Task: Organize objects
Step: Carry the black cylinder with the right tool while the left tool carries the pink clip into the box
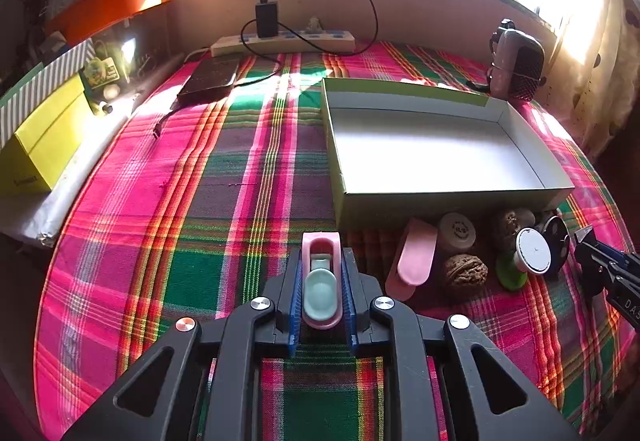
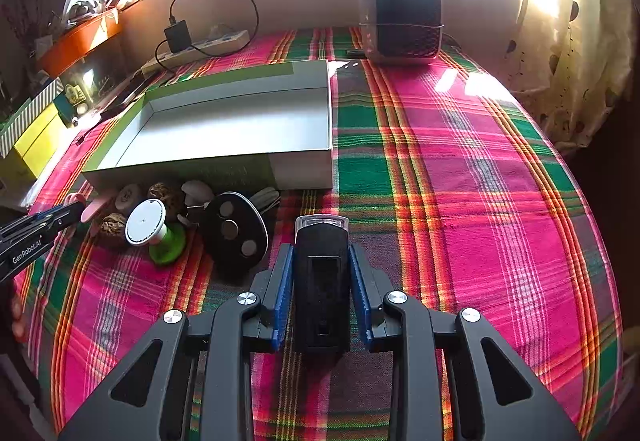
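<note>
While the left gripper (image 1: 321, 281) pinches a pink-and-mint plastic clip (image 1: 321, 281) lengthwise, the shallow open white cardboard box (image 1: 440, 197) lies just ahead to its right; the right gripper (image 2: 322, 285) clamps a black oblong device (image 2: 322, 281).

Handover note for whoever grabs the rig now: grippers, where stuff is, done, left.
Left gripper: shut on a pink and pale-green clip.
Right gripper: shut on a black device with a clear tip.
Open box: nothing in it.
In front of the box's near wall on the plaid cloth: pink clip, walnut, round wooden piece, white-capped green spool, black disc.
Done: both items gripped, none boxed.
Left: probably box both, then the pile.
</note>
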A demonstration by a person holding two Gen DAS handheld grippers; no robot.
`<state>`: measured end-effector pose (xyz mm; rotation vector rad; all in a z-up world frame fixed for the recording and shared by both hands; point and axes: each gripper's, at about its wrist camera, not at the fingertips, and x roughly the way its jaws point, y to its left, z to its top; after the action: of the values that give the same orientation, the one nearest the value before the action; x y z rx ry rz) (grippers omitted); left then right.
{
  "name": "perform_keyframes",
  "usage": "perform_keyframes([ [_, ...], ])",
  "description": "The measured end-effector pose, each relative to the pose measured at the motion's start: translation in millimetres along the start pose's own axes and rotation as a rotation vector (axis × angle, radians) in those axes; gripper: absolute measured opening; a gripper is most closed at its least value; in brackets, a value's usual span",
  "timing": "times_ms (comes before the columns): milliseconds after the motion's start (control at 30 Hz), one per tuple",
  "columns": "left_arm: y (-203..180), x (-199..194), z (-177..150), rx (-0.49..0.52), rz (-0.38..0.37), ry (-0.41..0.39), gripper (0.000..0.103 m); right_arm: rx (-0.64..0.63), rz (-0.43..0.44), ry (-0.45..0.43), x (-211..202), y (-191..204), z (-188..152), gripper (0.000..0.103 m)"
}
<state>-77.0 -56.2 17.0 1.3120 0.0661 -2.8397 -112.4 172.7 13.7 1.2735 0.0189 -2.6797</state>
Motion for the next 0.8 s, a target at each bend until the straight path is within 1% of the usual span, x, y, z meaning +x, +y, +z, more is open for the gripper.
perform_keyframes([
  [300, -6.1, -16.5, 21.9, 0.019, -0.045, -0.034, 0.016, -0.021, 0.041, -0.024, -9.6, 5.2, 17.8, 0.029],
  [533, -11.9, -12.2, 45.7, 0.038, -0.062, -0.048, 0.016, -0.053, 0.061, -0.051, -12.6, 12.0, 46.3, 0.028],
  [800, -18.4, 3.1, 67.3, 0.045, -0.083, -0.044, 0.016, -0.065, 0.09, -0.04, 3.2, 20.9, 73.5, 0.028],
])
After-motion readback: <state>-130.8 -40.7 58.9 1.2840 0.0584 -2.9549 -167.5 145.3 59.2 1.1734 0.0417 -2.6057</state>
